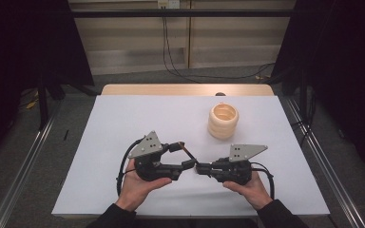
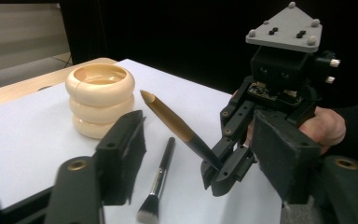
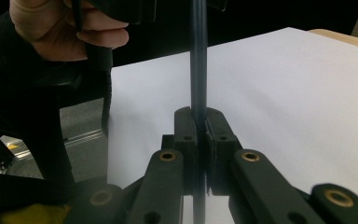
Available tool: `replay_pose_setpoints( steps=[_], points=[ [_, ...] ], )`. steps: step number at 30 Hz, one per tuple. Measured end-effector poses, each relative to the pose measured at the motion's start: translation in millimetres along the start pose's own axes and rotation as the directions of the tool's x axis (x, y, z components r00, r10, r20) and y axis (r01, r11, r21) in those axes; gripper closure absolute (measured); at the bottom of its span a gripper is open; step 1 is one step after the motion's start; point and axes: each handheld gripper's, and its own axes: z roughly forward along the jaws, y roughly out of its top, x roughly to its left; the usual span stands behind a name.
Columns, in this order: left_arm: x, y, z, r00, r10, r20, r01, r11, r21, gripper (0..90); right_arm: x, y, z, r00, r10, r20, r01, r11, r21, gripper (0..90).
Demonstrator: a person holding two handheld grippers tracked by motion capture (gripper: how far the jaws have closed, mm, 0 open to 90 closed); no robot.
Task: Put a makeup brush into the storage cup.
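Note:
My right gripper is shut on the dark end of a slim brush handle near the table's front middle. In the left gripper view that handle rises slantwise from the right gripper, black low down and gold-brown at its pointed tip. The right gripper view has its jaws pressed flat on the dark rod. My left gripper faces the right one, and its jaws stand apart on either side of the handle without touching it.
A cream holder shaped like stacked rings stands upright at the back right of the white table sheet; it also appears as a cream holder in the left gripper view. A second make-up brush lies flat on the sheet under the grippers.

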Motion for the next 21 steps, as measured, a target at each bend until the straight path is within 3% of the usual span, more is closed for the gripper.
replay_pose_setpoints(
  steps=[5, 9, 14, 21],
  points=[
    [5.3, -2.3, 0.4, 0.9991, -0.039, 0.018, 0.039, 0.9992, 0.007, 49.3, -0.3, 0.1, -0.1, 1.0, -0.001, 0.0, 0.001, 1.0, -0.001, 84.9],
    [8.4, -3.6, -0.6, 0.9964, -0.075, 0.041, 0.075, 0.9971, -0.013, 56.9, -0.6, 0.2, 0.1, 1.0, -0.004, -0.002, 0.004, 1.0, 0.0, 84.8],
    [9.8, -4.6, -1.9, 0.9935, -0.094, 0.064, 0.096, 0.9951, -0.023, 66.7, -0.6, 0.0, 0.6, 1.0, -0.005, -0.007, 0.005, 1.0, 0.001, 84.9],
    [11.7, -6.0, -2.5, 0.9924, -0.099, 0.073, 0.101, 0.9944, -0.03, 73.9, -0.2, 0.0, 0.9, 0.9999, -0.009, -0.013, 0.009, 1.0, 0.002, 84.8]
  ],
)
